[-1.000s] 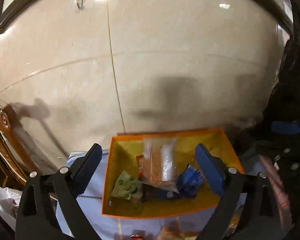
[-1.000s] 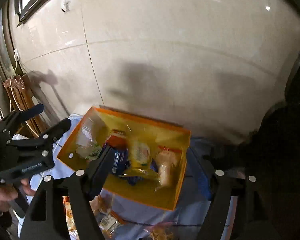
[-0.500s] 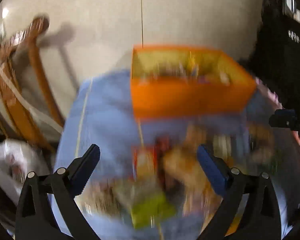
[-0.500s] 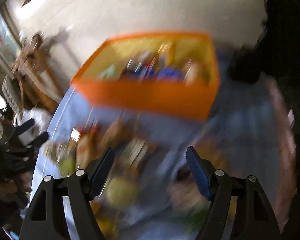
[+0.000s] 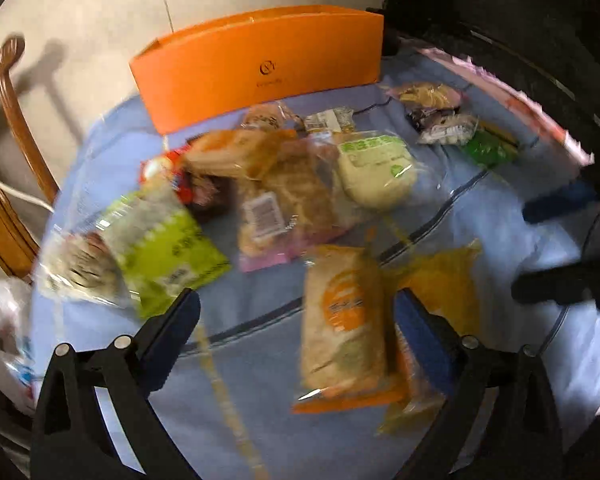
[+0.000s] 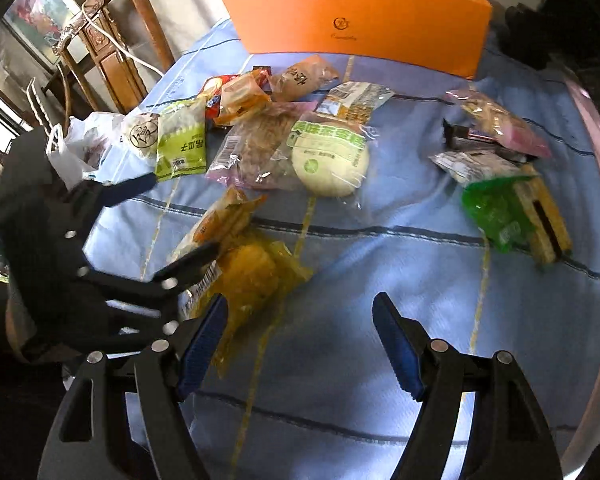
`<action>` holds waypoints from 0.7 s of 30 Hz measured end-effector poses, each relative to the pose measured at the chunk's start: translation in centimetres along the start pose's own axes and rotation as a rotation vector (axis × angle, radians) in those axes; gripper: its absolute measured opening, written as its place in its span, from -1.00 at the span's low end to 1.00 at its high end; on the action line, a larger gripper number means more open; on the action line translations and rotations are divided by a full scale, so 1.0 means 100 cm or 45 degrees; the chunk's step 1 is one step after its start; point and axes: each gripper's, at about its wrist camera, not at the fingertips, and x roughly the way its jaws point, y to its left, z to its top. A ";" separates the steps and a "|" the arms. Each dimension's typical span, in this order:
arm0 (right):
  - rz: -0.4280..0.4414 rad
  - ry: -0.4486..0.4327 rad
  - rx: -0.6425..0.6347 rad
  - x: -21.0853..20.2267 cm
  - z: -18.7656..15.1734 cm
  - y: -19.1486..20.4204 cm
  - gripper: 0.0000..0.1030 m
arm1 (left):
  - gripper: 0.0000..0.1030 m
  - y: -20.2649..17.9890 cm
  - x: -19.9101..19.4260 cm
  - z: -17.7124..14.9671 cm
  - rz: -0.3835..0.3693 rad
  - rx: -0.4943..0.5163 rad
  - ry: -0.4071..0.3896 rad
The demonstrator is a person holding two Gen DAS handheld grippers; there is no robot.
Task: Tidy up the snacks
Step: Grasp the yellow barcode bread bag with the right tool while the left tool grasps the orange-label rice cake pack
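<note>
Orange box point(image 6: 364, 28) stands far; many snack packets point(image 6: 324, 152) lie outside; left gripper point(image 5: 296, 320) and right gripper point(image 6: 300, 332) are spread, empty.

Bare blue cloth point(image 6: 380, 280) on the bench gives free passage along the near edge and up the middle, between the snack heap point(image 6: 276, 136) toward the left edge and packets point(image 6: 496, 168) by the right, with the orange box point(image 6: 360, 28) walling the far edge.
</note>
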 end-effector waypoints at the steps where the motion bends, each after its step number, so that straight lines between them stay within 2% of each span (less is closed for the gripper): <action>1: -0.008 0.002 0.000 -0.002 -0.003 0.001 0.45 | 0.85 -0.001 0.004 -0.002 -0.005 -0.017 -0.006; 3: -0.021 0.009 -0.002 -0.003 -0.008 -0.001 0.45 | 0.85 0.001 0.016 -0.004 0.007 -0.061 0.016; 4: -0.028 0.013 -0.007 -0.002 -0.011 -0.001 0.45 | 0.72 0.010 0.025 -0.006 0.007 -0.111 0.049; 5: -0.033 0.015 -0.014 -0.002 -0.012 0.001 0.46 | 0.31 0.013 0.029 -0.009 0.011 -0.119 0.080; 6: -0.039 0.015 -0.029 0.000 -0.013 0.004 0.46 | -0.14 0.015 0.025 -0.011 0.034 -0.105 0.049; 8: -0.039 0.017 -0.060 0.003 -0.012 0.011 0.46 | -0.29 0.020 0.020 -0.015 0.026 -0.112 0.042; 11: -0.028 0.026 -0.058 0.012 -0.008 0.019 0.46 | -0.30 0.025 0.014 -0.023 0.080 -0.124 0.045; 17: -0.029 0.031 -0.088 0.031 0.004 0.050 0.46 | -0.32 0.036 0.004 -0.040 0.127 -0.143 0.061; 20: -0.120 0.061 -0.059 0.051 0.010 0.055 0.46 | -0.32 0.038 0.002 -0.043 0.135 -0.138 0.067; 21: -0.147 0.093 -0.049 0.059 0.011 0.054 0.39 | -0.32 0.037 0.002 -0.043 0.140 -0.136 0.069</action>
